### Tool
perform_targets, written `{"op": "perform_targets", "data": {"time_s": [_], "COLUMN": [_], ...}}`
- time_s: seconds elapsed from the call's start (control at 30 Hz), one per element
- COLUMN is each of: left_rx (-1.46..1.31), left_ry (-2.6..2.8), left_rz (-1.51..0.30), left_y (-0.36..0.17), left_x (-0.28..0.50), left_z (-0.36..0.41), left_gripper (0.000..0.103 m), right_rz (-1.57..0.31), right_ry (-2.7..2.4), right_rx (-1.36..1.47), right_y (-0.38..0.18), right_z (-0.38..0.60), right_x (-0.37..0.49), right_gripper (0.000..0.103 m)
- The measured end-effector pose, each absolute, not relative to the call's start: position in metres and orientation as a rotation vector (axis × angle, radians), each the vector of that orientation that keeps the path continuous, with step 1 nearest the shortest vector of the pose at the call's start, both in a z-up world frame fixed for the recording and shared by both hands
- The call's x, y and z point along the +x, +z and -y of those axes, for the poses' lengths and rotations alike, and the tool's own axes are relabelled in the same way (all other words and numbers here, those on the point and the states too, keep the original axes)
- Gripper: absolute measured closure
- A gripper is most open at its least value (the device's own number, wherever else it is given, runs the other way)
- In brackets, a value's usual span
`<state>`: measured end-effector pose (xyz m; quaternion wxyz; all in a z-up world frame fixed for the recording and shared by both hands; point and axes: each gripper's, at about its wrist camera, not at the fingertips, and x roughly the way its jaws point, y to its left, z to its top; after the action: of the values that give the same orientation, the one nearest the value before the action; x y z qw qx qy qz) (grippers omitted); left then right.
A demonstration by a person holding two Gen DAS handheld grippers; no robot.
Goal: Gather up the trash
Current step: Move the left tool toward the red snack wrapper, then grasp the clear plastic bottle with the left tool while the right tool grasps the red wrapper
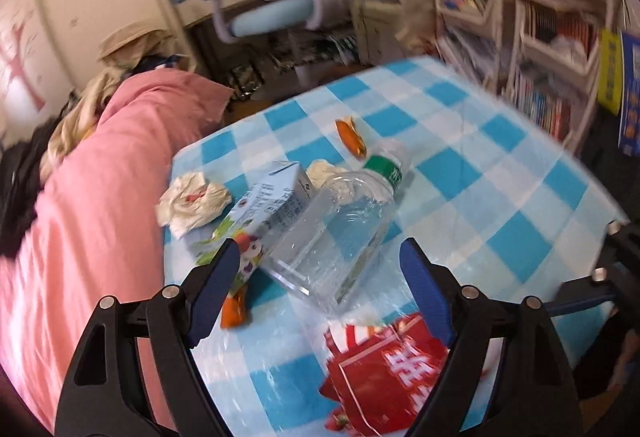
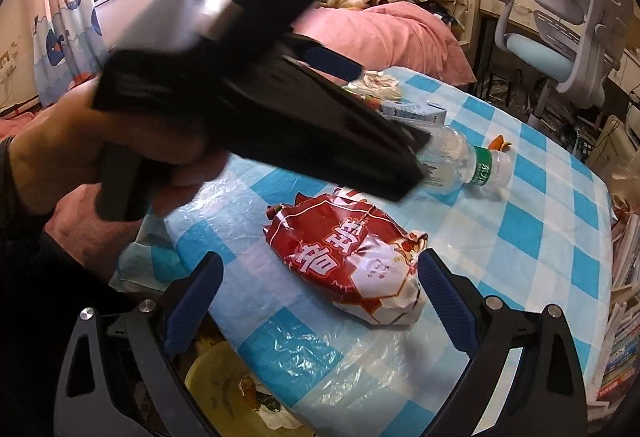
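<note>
A clear plastic bottle (image 1: 340, 225) with a green label lies on the blue checked table (image 1: 480, 165). My left gripper (image 1: 320, 253) is open, its jaws on either side of the bottle's base. Beside the bottle lie a milk carton (image 1: 260, 213), crumpled tissues (image 1: 192, 201), an orange wrapper (image 1: 351, 137) and a second orange wrapper (image 1: 234, 311). A red snack bag (image 2: 352, 261) lies near the table's front edge. My right gripper (image 2: 320, 269) is open just before that bag. The left gripper's body (image 2: 260, 93) and the hand holding it block the upper left of the right wrist view.
A pink bed (image 1: 88, 221) borders the table's left side. A yellow bin (image 2: 224, 389) with trash sits below the table's near edge. A desk chair (image 2: 568, 21) and bookshelves (image 1: 540, 37) stand beyond the table.
</note>
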<state>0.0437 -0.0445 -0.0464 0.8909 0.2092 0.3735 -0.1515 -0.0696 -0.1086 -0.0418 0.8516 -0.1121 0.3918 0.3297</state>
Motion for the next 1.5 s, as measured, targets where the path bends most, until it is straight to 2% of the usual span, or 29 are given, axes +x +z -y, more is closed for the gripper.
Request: {"op": "perform_targets", "data": {"time_s": [0.33,0.57,0.7,0.9,1.1,1.4,1.47,1.5], "left_rx": [0.491,0.46,0.404,0.377,0.38,0.445,0.462,0.472], "left_ry": [-0.37,-0.339,-0.337,-0.357,-0.451,-0.447,-0.439,-0.436], "left_rz": [-0.847,-0.92,-0.951,-0.992,-1.058,-1.024,-1.023,-1.02], "left_y": [-0.068,-0.084,-0.08,-0.076,-0.072,-0.078,-0.082,-0.084], "left_x": [0.08,0.099,0.101,0.088,0.063,0.06,0.06,0.06], "left_z": [0.066,0.067,0.063,0.052,0.033,0.048,0.052,0.054], "left_gripper": [0.025,0.032,0.041,0.047,0.046,0.046,0.045,0.046], "right_rz": [-0.833,-0.907,-0.963,-1.033,-1.0,-0.945,-0.965,-0.972], "right_ry": [0.702,0.717,0.704,0.702,0.7,0.704,0.689,0.684], "right_rx": [-0.318,-0.345,-0.318,-0.238,-0.244,-0.421,-0.432,-0.422], "right_y": [-0.061,-0.076,-0.078,-0.073,-0.064,-0.078,-0.084,-0.084], "right_z": [0.092,0.093,0.107,0.138,0.146,0.113,0.115,0.118], "right_x": [-0.056,-0.045,-0.043,-0.048,-0.054,-0.056,-0.054,-0.051], "right_gripper": [0.01,0.01,0.018,0.029,0.029,0.028,0.033,0.04]}}
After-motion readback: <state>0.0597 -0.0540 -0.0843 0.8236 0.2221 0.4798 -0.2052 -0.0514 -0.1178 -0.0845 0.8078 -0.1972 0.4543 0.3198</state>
